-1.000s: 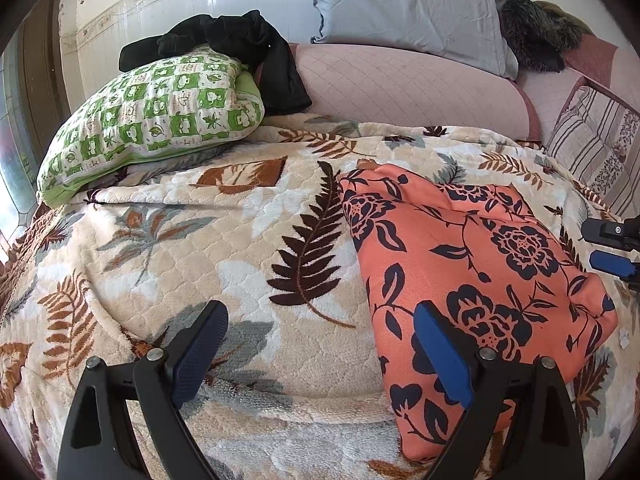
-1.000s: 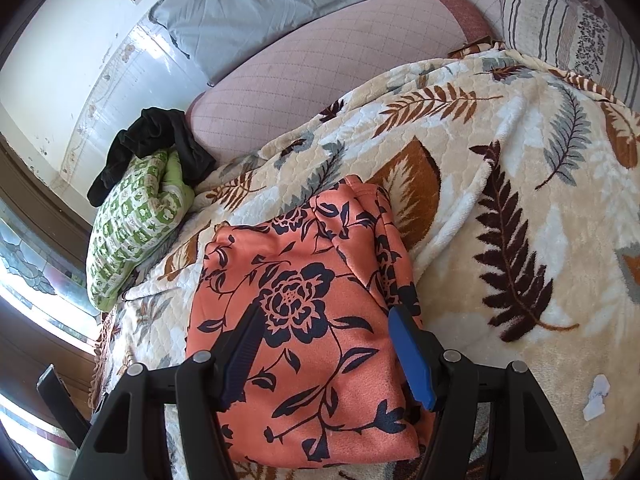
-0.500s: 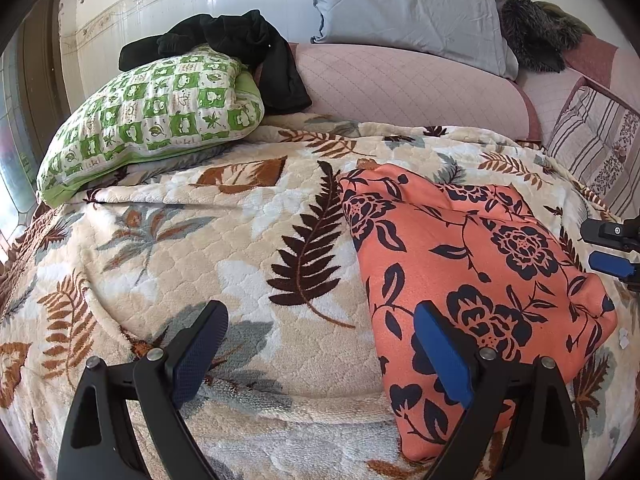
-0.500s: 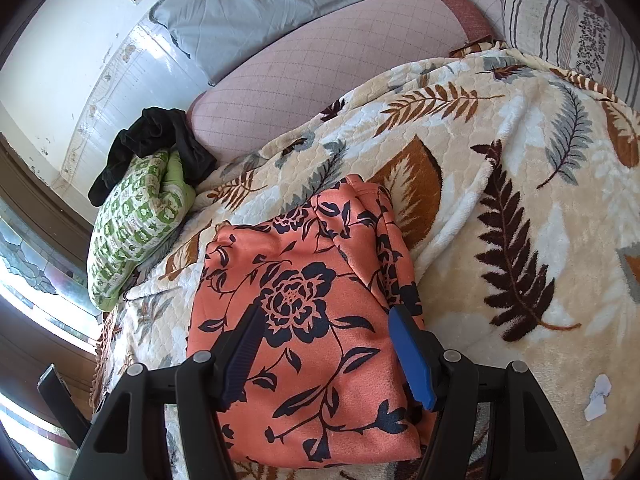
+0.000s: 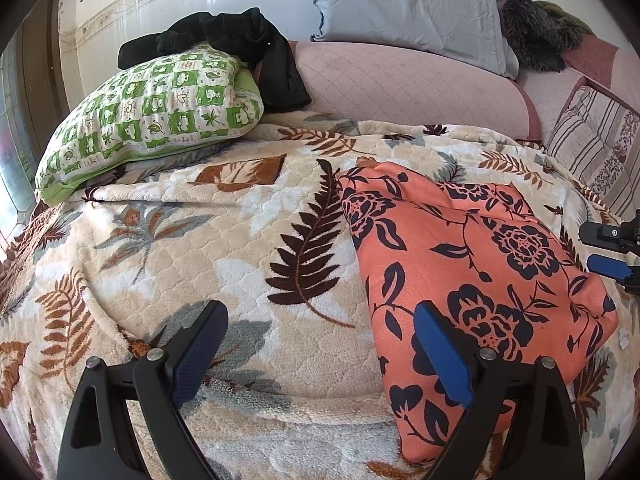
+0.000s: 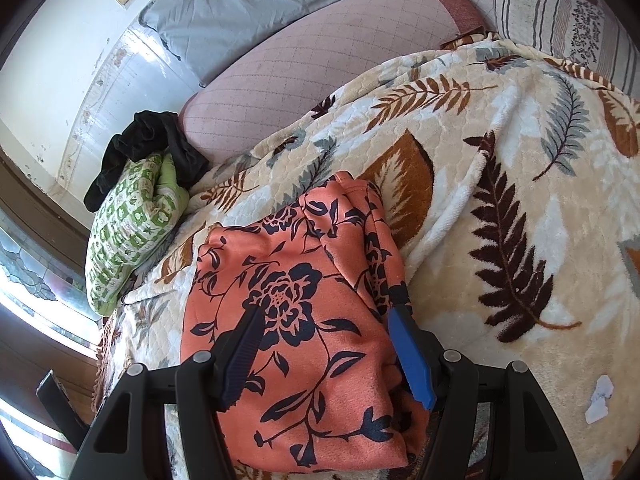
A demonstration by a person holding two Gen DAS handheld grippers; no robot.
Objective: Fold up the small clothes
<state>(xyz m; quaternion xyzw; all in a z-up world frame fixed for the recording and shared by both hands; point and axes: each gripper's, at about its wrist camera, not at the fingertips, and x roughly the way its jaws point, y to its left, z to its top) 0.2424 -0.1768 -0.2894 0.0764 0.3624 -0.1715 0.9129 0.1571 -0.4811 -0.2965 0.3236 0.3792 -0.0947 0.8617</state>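
The left gripper (image 5: 320,344) hung over the near edge of the bed (image 5: 168,264) with its fingers (image 5: 200,344) spread wide and nothing between them; one finger stood over the blanket and the other over the near left part of the orange floral garment (image 5: 472,264). The right gripper (image 6: 324,352) was open about halfway above the near right part of the same cloth, and its fingers (image 6: 412,360) gripped nothing. To do this step well, I think each gripper should come down on one near corner, pinch only the top layers, then carry the near edge evenly toward the far edge, so that no crease forms. The garment lay near the front edge of the bed, already folded into a thick, rather neat packet, with a bunched seam on its far right side. Its fabric looked soft and matte, coral with dark blue flowers.
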